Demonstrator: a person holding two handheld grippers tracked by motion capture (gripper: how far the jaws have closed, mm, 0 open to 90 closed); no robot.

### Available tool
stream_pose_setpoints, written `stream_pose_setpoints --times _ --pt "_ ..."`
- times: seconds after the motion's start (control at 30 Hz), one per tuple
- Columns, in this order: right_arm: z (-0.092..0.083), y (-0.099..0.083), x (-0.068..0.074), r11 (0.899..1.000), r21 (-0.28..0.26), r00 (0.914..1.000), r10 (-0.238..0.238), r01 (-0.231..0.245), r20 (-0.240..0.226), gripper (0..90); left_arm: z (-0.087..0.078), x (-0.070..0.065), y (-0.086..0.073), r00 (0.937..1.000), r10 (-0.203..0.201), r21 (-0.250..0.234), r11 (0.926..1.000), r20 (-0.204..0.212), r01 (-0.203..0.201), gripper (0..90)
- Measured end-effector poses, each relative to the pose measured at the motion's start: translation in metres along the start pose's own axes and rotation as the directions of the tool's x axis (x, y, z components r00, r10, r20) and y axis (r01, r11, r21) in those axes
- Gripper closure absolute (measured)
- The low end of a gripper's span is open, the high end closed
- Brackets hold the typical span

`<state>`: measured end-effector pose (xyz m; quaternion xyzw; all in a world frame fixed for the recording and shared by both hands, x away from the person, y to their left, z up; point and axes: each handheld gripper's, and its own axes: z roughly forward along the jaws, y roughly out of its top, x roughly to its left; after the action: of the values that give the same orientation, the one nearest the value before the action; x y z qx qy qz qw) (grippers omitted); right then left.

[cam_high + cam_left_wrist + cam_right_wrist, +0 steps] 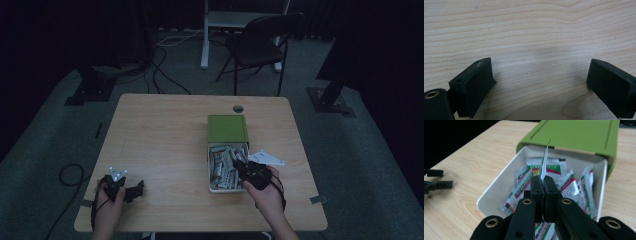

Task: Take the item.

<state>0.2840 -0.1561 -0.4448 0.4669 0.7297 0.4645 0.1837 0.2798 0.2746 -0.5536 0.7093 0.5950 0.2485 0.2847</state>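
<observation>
My right gripper (pixel 543 185) is clamped on one sachet (pixel 545 162) — thin, light, floppy foil, held edge-on by its lower end above the white tray (pixel 496 187), which slides from the green sleeve (pixel 574 135) near the table's (pixel 165 130) right edge. I judge the seam the surest hold. Left gripper (pixel 540 82) — jaws apart, empty, at the near-left corner, with open table between.
</observation>
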Motion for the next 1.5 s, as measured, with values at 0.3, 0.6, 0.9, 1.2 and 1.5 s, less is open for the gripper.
stream_pose_setpoints --times 0.3,0.6,0.9,1.2,1.5 --pt "-0.019 0.022 -0.008 0.998 -0.062 0.9997 0.023 -0.024 -0.012 88.8 0.0 0.0 0.0 1.0 0.0 0.002 1.0 0.0 0.0 7.7" --pt "-0.04 0.035 -0.024 0.992 -0.121 0.9987 0.047 -0.045 0.018 88.8 0.0 0.0 0.0 1.0 0.0 0.003 1.0 0.0 0.0 7.7" --pt "-0.057 0.038 -0.044 0.987 -0.153 0.9957 0.067 -0.057 0.064 88.8 0.0 0.0 0.0 1.0 0.0 0.001 1.0 0.0 0.0 7.7" --pt "-0.068 0.031 -0.065 0.983 -0.165 0.9898 0.094 -0.075 0.107 88.8 0.0 0.0 0.0 1.0 0.0 0.0 1.0 -0.001 0.0 7.7" --pt "-0.07 0.017 -0.082 0.984 -0.156 0.9827 0.114 -0.091 0.146 88.7 0.0 0.0 0.0 1.0 0.0 0.0 1.0 0.0 0.0 7.7"
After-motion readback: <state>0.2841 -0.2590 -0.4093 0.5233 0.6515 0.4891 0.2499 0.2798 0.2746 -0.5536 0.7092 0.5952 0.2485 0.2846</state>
